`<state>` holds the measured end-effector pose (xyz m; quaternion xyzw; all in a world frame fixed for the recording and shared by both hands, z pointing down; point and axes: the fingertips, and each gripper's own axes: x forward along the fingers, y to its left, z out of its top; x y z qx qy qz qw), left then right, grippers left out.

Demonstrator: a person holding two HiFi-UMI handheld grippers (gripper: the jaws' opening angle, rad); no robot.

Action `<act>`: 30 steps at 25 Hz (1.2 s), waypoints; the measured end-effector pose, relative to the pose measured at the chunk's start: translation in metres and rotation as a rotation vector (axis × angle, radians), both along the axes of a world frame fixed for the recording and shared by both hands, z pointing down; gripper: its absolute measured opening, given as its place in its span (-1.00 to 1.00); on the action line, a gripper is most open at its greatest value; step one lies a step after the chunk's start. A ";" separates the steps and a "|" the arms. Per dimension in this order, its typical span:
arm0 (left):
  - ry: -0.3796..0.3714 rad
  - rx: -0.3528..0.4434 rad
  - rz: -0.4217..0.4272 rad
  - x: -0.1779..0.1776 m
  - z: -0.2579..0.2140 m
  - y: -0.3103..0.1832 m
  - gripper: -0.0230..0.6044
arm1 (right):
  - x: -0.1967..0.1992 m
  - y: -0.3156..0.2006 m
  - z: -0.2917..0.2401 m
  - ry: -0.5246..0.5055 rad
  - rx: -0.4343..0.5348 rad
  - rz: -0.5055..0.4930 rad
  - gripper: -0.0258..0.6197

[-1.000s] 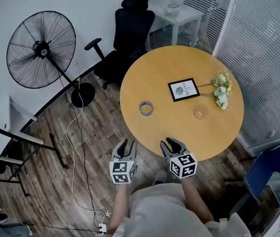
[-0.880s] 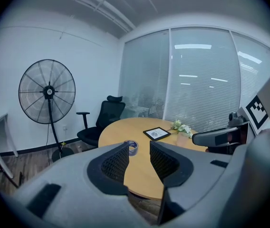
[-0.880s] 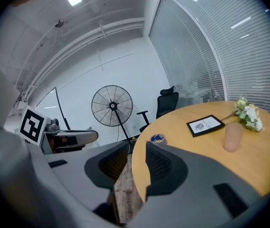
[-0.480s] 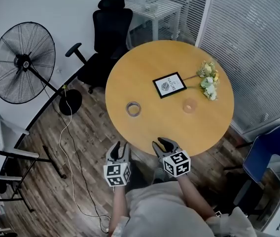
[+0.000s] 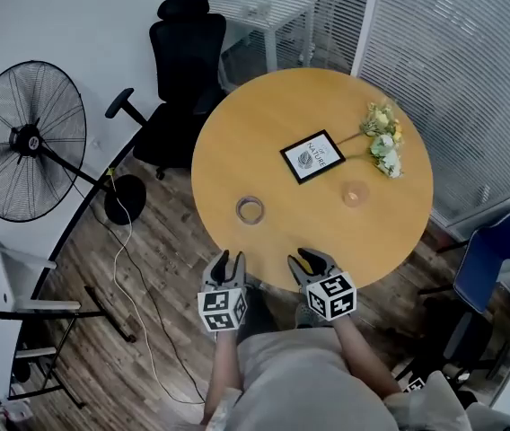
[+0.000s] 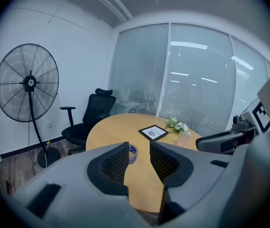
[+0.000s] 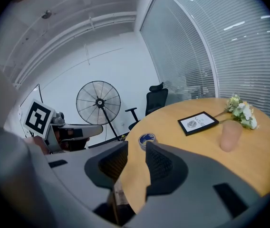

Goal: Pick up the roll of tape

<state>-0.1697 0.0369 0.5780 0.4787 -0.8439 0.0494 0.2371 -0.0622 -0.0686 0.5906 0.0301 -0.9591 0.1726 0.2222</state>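
Note:
The roll of tape (image 5: pixel 250 209) lies flat on the round wooden table (image 5: pixel 264 133), near its front left edge. It shows as a bluish ring (image 6: pixel 132 152) just past the left jaws, and again as the tape (image 7: pixel 147 138) in the right gripper view. My left gripper (image 5: pixel 226 261) hovers at the table's near edge, short of the tape, open with nothing between its jaws. My right gripper (image 5: pixel 311 259) hangs beside it to the right, over the table rim, also open and empty. Both are apart from the tape.
On the table lie a black-framed picture (image 5: pixel 312 156), a bunch of flowers (image 5: pixel 382 151) and a small pinkish cup (image 5: pixel 355 194). A standing fan (image 5: pixel 21 142) and a black office chair (image 5: pixel 179 61) stand to the left, a blue chair (image 5: pixel 493 259) at the right, and blinds behind.
The head view has shifted, so the table sits a little differently in frame. Both grippers stay at the near table edge, and neither has taken hold of anything.

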 end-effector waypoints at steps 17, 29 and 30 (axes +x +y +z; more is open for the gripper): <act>-0.053 -0.092 0.255 -0.134 -0.004 -0.078 -0.53 | -0.089 -0.051 0.003 -0.029 -0.057 0.274 -0.57; -0.105 -0.157 0.605 -0.168 0.014 -0.129 -0.53 | -0.128 -0.065 0.024 -0.069 -0.126 0.476 -0.57; -0.086 -0.141 0.634 -0.168 0.012 -0.134 -0.53 | -0.129 -0.066 0.022 -0.073 -0.130 0.489 -0.57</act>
